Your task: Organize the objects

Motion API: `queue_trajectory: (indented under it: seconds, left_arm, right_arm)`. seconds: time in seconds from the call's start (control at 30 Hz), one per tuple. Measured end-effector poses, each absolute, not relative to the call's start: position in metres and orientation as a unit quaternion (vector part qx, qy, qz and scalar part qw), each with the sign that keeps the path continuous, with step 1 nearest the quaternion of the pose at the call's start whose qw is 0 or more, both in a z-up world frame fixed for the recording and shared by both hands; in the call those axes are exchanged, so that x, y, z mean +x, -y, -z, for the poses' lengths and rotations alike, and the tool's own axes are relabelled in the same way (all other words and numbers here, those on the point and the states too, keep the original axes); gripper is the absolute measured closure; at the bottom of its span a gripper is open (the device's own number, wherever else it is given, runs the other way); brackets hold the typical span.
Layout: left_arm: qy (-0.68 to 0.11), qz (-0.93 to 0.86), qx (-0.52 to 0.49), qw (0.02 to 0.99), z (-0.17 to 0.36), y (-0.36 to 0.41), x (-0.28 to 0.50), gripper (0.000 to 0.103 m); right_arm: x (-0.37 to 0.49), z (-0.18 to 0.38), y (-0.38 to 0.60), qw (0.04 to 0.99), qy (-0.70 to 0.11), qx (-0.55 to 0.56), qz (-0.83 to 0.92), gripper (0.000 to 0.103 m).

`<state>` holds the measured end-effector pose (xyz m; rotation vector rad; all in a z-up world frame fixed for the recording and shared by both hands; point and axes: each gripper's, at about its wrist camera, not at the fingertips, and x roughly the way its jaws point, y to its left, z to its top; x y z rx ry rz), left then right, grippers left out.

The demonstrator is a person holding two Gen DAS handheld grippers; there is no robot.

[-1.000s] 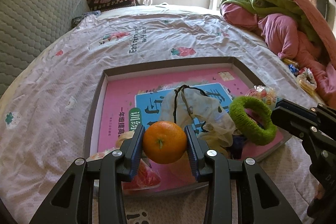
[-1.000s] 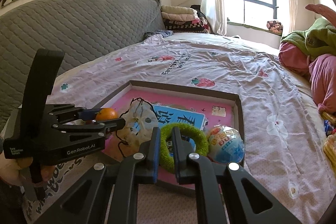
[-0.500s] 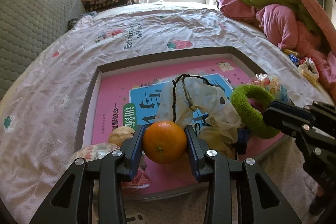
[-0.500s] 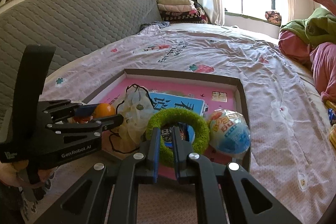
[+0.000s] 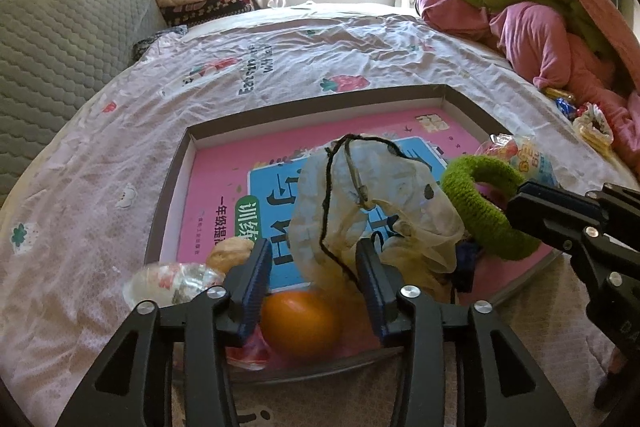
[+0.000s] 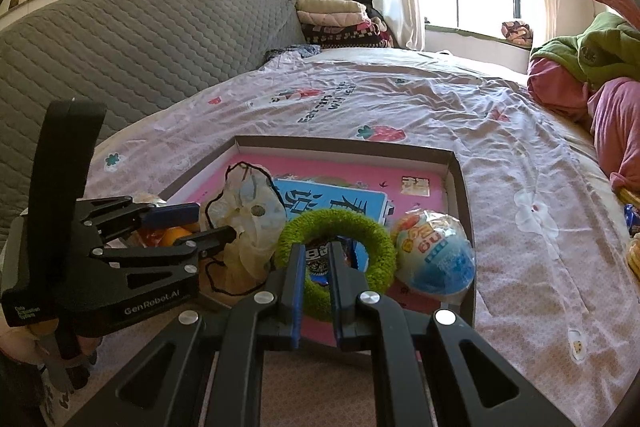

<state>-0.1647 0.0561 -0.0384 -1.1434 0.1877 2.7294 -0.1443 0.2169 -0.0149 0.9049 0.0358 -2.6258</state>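
Note:
A shallow brown tray [image 5: 320, 103] [image 6: 344, 143] lies on the bed with a pink book flat inside it. An orange [image 5: 300, 323] [image 6: 172, 237] rests in the tray's near corner. My left gripper [image 5: 312, 247] [image 6: 216, 221] hovers just over it, its jaws opening and its pads off the fruit. My right gripper [image 6: 317, 251] [image 5: 516, 203] is shut on the near side of a fuzzy green ring [image 6: 360, 227] [image 5: 480, 223], held upright over the tray's near right part.
In the tray are a crumpled clear bag with a black cord [image 5: 372, 195], a walnut [image 5: 230, 253], a clear wrapped packet [image 5: 172, 279] and a round snack pack [image 6: 436, 259]. A grey headboard [image 6: 140, 39] stands left. Pink and green bedding [image 5: 540, 27] is piled right.
The orange has dropped out of the left gripper's pads into the tray, and those jaws stand wider. The right gripper still holds the green ring in about the same place.

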Motion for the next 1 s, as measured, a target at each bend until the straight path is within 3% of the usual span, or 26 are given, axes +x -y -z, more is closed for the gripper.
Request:
queue_trajectory:
  seconds: [0.87,1.0]
  left_arm:
    - [-0.052,-0.917,-0.384,0.091,0.0364,-0.0540,-0.1677,0.052]
    - [-0.048,-0.918,-0.382,0.096,0.0340,-0.0534,-0.1661,0.044]
  right_arm:
    - [-0.1412,0.0101,-0.2185,0.184,-0.007,0.315,0.931,0.091]
    - [-0.1413,0.0097,-0.2196,0.184,-0.006,0.316,0.931,0.091]
